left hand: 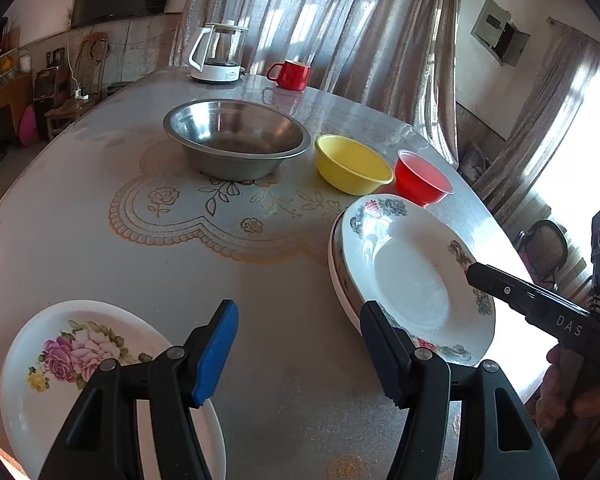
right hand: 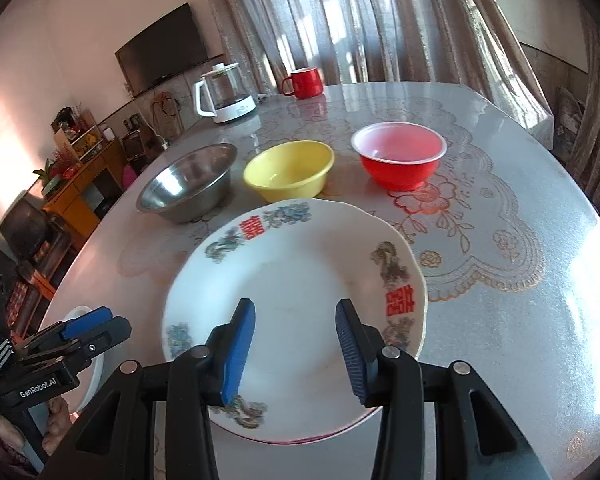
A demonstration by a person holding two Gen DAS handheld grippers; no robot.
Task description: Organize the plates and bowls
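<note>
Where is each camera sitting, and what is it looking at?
Left wrist view: sits on the left gripper, looking across the table at the steel bowl and rose plate; its open blue fingers show, plus the right gripper over the dragon plate.
Right wrist view: sits on the right gripper, looking down over the dragon plate toward the curtains; its open fingers and the left gripper show.
Both views share: dragon plate, steel bowl, yellow bowl, red bowl, kettle, red mug.
</note>
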